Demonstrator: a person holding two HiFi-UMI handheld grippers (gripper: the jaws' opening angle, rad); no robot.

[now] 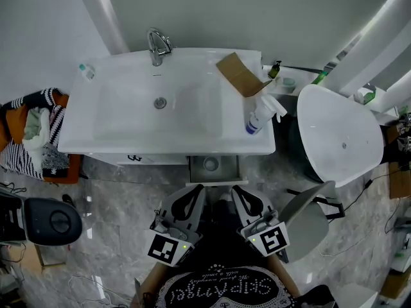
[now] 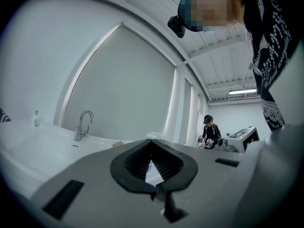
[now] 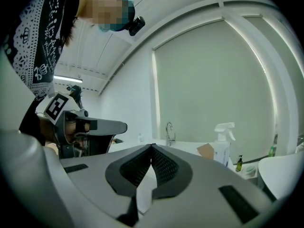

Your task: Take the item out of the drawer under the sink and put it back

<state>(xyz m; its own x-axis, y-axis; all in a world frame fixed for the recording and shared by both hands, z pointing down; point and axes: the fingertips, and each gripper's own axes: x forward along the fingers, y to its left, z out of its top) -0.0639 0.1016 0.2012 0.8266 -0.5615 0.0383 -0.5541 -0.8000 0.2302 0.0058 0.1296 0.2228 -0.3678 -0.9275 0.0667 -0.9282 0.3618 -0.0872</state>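
Round item (image 1: pixel 210 164) sits in open drawer (image 1: pixel 196 169)

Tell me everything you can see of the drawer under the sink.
The drawer is a small grey box, pulled open below the middle of the white sink, so the head view looks down into it. Its front edge looks pale. One round grey item lies inside; I cannot tell what it is. The left tongs and right tongs, both shut, hover just before its front, apparently not touching.

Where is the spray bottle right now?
In the head view, the spray bottle stands at the right end of the white sink, close to the brown cardboard piece.
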